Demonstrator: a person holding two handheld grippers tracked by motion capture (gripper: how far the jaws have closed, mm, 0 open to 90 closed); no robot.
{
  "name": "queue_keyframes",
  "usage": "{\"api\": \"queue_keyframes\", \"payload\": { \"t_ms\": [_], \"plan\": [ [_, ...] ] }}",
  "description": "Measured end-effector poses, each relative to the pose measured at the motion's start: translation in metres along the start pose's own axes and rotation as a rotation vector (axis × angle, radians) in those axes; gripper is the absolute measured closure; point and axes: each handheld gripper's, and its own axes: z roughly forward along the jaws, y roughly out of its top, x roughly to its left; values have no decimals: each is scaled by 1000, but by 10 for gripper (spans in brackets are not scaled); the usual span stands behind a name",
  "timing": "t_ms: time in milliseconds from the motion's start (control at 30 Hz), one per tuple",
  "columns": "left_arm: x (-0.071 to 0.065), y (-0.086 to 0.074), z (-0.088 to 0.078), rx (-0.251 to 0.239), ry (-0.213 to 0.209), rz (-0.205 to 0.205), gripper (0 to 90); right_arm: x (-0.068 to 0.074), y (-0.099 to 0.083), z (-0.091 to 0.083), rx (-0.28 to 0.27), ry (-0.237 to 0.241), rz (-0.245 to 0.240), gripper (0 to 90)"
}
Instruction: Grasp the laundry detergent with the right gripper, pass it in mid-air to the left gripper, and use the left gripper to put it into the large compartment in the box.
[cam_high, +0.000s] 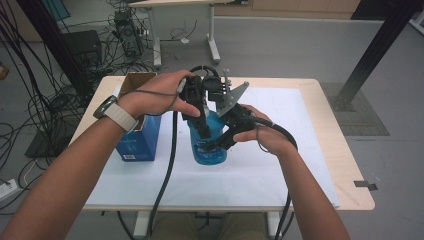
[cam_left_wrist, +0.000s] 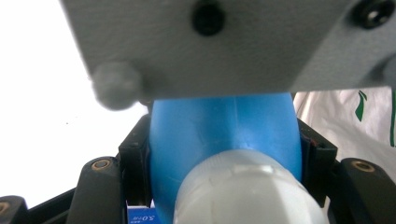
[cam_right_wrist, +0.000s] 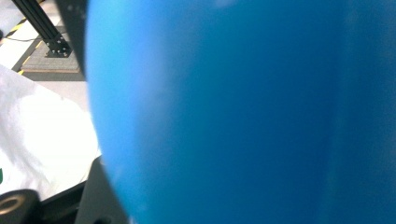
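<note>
Box (cam_high: 138, 131), blue and open-topped, stood just outside your left gripper (cam_high: 199, 117). That gripper's jaws were closed on the blue bottle (cam_high: 209, 142), one pad pressed against each side of its upper body, the white cap (cam_left_wrist: 247, 191) nearest the camera between them. Your right gripper (cam_high: 231, 131) sat against the bottle's other side; the blue wall crowded its jaws, but you couldn't tell whether the pads pressed on it.

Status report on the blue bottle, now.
Left tool clamped on blue bottle below its white cap. Right tool against bottle's side, grip unclear. Blue box stands left, apart.
</note>
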Motion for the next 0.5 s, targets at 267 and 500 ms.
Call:
{"api": "queue_keyframes", "payload": {
  "t_ms": [267,500],
  "plan": [
    [-2,-8,-3,10,16,-28,376,1,-24,-27,48,-49,102,140],
    [-6,-11,-10,23,43,-75,376,0,-41,-52,230,-122,223,68]
  ]
}}
